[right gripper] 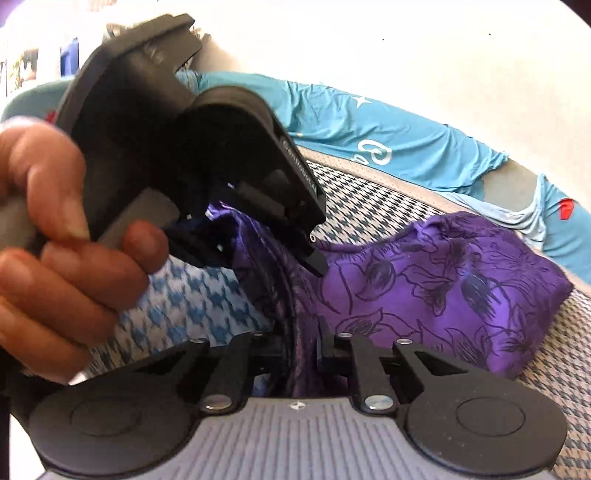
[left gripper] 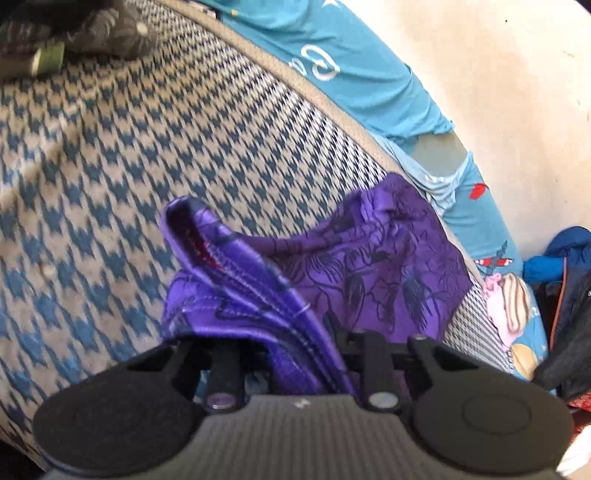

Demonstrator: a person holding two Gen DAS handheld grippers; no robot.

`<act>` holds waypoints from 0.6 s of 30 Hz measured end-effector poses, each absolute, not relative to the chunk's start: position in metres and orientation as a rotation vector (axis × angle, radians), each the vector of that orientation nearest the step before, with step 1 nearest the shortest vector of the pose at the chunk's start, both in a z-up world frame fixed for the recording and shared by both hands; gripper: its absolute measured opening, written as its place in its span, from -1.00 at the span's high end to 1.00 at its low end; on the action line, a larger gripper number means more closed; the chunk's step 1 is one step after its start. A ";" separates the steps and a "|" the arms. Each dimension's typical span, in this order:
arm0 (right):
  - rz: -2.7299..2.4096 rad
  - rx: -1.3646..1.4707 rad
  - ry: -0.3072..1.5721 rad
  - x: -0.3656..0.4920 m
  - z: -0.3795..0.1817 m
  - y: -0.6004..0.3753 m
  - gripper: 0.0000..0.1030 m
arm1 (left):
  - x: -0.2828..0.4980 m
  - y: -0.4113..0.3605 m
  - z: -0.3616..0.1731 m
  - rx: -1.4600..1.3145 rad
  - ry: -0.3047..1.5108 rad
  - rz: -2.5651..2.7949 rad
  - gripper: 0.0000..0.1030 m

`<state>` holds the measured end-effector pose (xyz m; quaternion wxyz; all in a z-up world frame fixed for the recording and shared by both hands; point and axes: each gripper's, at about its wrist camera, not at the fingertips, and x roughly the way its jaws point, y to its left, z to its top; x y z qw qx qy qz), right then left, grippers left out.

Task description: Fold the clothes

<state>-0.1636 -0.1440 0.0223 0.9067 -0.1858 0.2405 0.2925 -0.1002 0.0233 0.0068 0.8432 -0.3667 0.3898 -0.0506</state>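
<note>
A purple garment with a dark floral print (left gripper: 369,266) lies bunched on a blue-and-white houndstooth bed cover (left gripper: 110,166). My left gripper (left gripper: 295,354) is shut on a seamed edge of it, with the cloth rising up from between the jaws. In the right wrist view the same purple garment (right gripper: 443,288) spreads to the right. My right gripper (right gripper: 299,350) is shut on another bunched edge of it. The left gripper (right gripper: 273,251), held by a hand, is close on the left, gripping the cloth just above the right gripper.
A turquoise printed sheet (left gripper: 369,66) runs along the cream wall (left gripper: 517,92) behind the bed. Dark patterned cloth (left gripper: 92,33) lies at the far left corner. Dark blue clothes (left gripper: 569,295) are piled at the right edge. The turquoise sheet also shows in the right wrist view (right gripper: 369,136).
</note>
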 end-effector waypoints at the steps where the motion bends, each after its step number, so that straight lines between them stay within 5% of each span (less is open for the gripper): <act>1: 0.613 -0.382 0.492 -0.163 0.024 -0.143 0.73 | -0.099 0.026 0.009 -0.762 0.822 -0.097 0.59; 18: 0.769 -0.197 0.503 -0.129 0.059 -0.071 0.73 | -0.088 0.123 0.059 -0.651 0.763 0.018 0.59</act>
